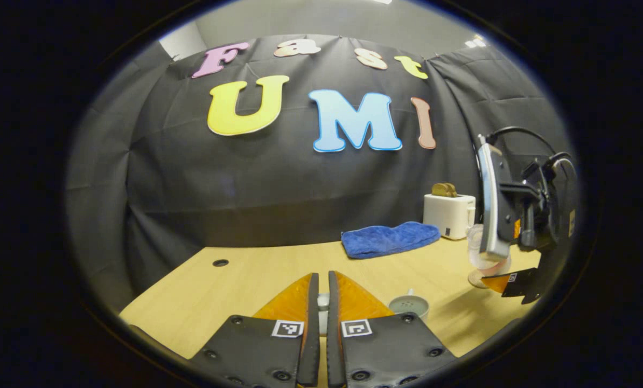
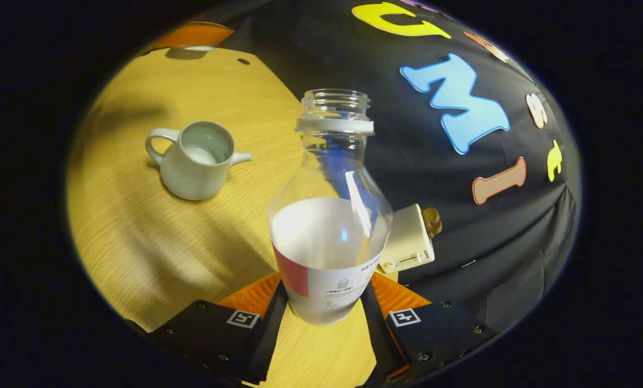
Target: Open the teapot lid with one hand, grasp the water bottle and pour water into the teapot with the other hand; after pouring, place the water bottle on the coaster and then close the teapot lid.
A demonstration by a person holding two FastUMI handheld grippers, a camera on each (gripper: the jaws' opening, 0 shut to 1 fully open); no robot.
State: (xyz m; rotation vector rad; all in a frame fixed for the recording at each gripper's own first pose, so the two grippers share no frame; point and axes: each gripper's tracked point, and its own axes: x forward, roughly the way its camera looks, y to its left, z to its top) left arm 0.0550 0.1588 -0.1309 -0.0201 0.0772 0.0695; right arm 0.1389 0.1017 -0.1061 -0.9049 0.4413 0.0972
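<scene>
A clear uncapped water bottle [image 2: 329,226], about half full, stands between the fingers of my right gripper [image 2: 326,293], which is shut on its labelled lower body. The pale green teapot [image 2: 197,161] sits on the wooden table with its top open, to the left of and beyond the bottle. In the left gripper view, my left gripper [image 1: 322,277] is nearly closed, with a small pale piece [image 1: 323,310] pinched between the fingers, apparently the teapot lid. The teapot [image 1: 409,305] shows just right of those fingers. Further right, the right gripper [image 1: 507,283] holds the bottle [image 1: 482,250] above the table.
A white toaster [image 1: 449,214] with bread in it stands at the back of the table [image 1: 257,280], and a folded blue towel [image 1: 389,238] lies to its left. A cable hole [image 1: 220,263] is in the tabletop at the far left. The toaster [image 2: 407,242] shows behind the bottle.
</scene>
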